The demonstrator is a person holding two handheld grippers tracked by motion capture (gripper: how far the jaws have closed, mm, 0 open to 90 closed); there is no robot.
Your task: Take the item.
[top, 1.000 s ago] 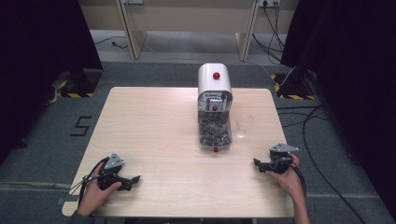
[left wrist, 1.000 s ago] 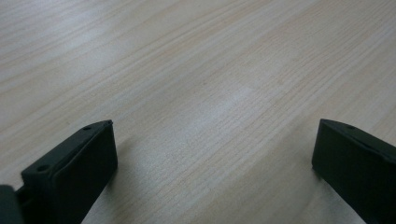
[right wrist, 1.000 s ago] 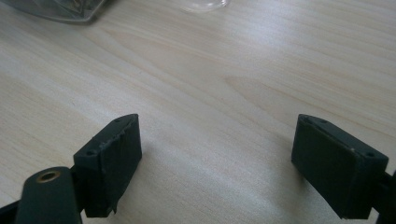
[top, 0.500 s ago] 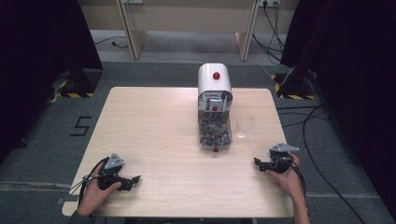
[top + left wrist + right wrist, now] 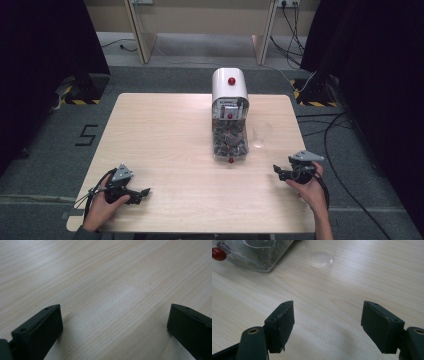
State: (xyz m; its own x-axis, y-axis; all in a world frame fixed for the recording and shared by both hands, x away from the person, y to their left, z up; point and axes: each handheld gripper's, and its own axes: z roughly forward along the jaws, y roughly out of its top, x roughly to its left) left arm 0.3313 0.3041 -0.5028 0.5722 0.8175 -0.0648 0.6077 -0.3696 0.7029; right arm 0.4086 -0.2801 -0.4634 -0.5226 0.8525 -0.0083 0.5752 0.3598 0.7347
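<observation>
A white-topped dispenser (image 5: 230,120) with a red knob and a clear, filled lower body stands at the table's far middle, and its clear body (image 5: 259,255) also appears in the right gripper view. A clear cup (image 5: 261,135) (image 5: 321,258) stands just right of it. My left gripper (image 5: 146,192) (image 5: 115,322) rests open on bare wood near the front left. My right gripper (image 5: 276,171) (image 5: 328,320) sits near the front right, pointing toward the cup; its jaws have just been closing a little but stand open with nothing between them.
The wooden table (image 5: 165,130) spreads wide between the two hands. Cables (image 5: 345,130) trail over the grey floor to the right. A "5" mark (image 5: 87,135) is on the floor at the left. Cabinet legs (image 5: 140,35) stand behind the table.
</observation>
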